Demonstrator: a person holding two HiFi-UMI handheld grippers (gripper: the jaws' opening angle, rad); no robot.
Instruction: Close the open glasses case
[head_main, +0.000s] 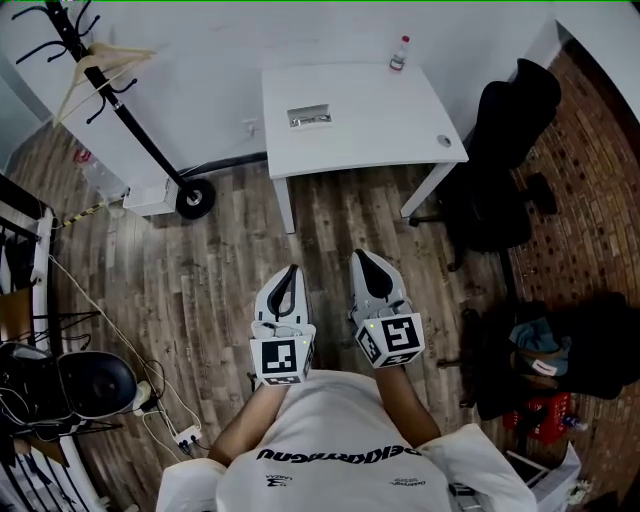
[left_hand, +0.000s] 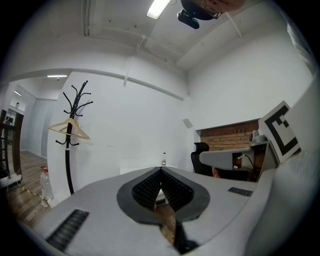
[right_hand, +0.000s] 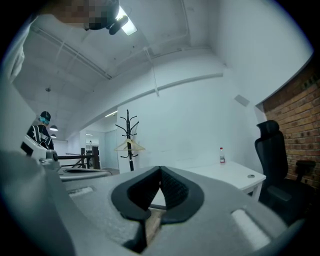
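Note:
The open glasses case (head_main: 309, 117) lies grey and flat near the middle of the white table (head_main: 400, 120), far ahead of me in the head view. Both grippers are held close to the person's body over the wooden floor, well short of the table. My left gripper (head_main: 291, 270) has its jaws closed tip to tip with nothing between them, as the left gripper view (left_hand: 161, 170) also shows. My right gripper (head_main: 360, 255) is likewise shut and empty (right_hand: 160, 169). The case does not show in either gripper view.
A small bottle (head_main: 399, 52) stands at the table's far edge. A black coat rack (head_main: 130, 110) with a wooden hanger stands at the left, a black office chair (head_main: 505, 150) at the table's right. Cables and dark equipment (head_main: 80, 385) lie on the floor at the left.

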